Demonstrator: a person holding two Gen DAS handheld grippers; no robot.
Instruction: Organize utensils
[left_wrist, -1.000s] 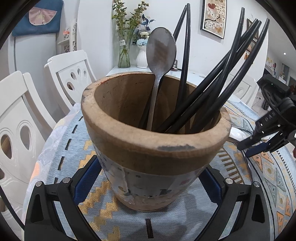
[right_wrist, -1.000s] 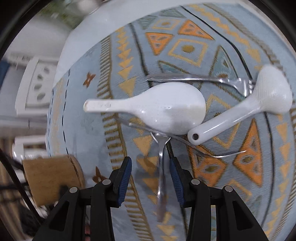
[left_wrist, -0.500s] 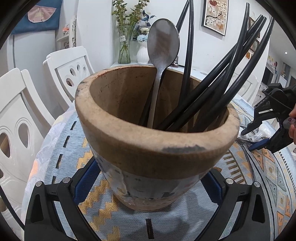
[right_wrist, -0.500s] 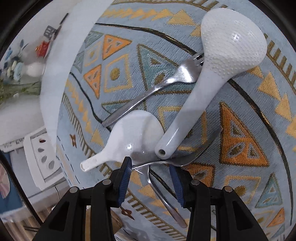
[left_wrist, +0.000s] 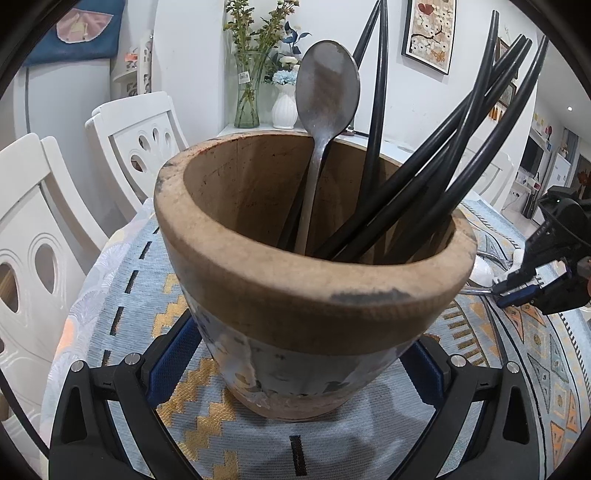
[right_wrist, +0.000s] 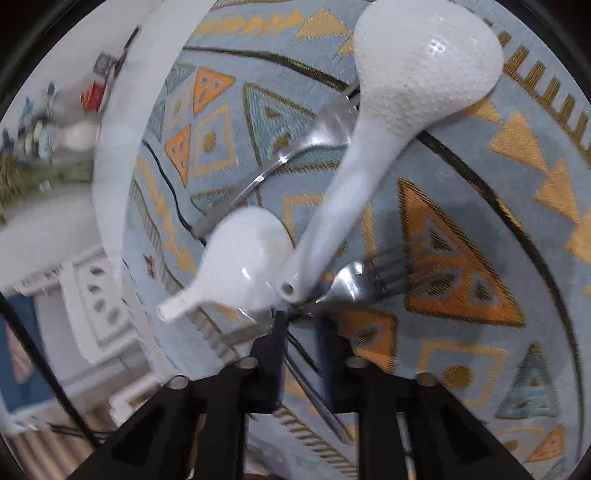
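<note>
The left claw (left_wrist: 295, 373) clamped the wooden holder (left_wrist: 314, 280) of black chopsticks (left_wrist: 436, 173). The right claw (right_wrist: 301, 325), jaws just closing, pinched a fork (right_wrist: 354, 280) under two white spoons (right_wrist: 247, 258) on the desk's cloth (right_wrist: 461, 350).

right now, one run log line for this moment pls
left gripper: holds wooden utensil pot | right gripper: jaws just closing on fork handle | pile: two white spoons, second fork on tablecloth

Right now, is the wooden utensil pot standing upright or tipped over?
Upright. The wooden pot stands on its base on the patterned cloth, opening upward, with the metal spoon and black chopsticks leaning inside.
</note>
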